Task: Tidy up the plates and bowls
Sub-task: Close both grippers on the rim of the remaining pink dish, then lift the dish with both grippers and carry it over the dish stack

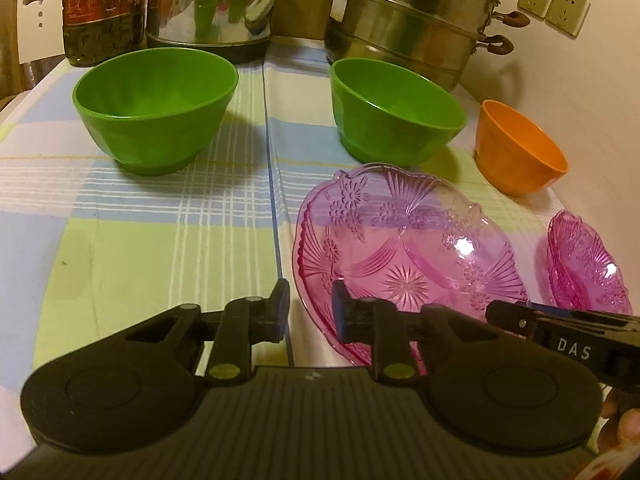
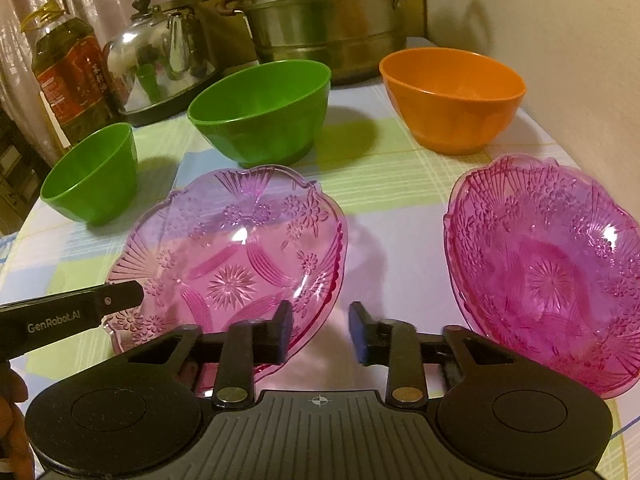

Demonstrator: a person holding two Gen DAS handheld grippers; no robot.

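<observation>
Pink glass plates (image 2: 236,264) (image 2: 548,276) lay side by side before three bowls (image 2: 264,112) as we held both grippers (image 1: 310,312) (image 2: 320,332) released, the left straddling the nearer plate's rim, likely for stacking.

Home kitchen: steel steamer pot (image 1: 408,20), kettle (image 1: 208,4), oil bottle (image 1: 102,8) along the checked tablecloth's (image 1: 160,240) far edge.

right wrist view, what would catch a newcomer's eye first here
Two pink glass dishes fill the foreground: the left dish by the open left gripper, the right dish just right of the open right gripper. Behind them stand two green bowls and an orange bowl, all upright and apart. A steel steamer looms at the back.
</observation>
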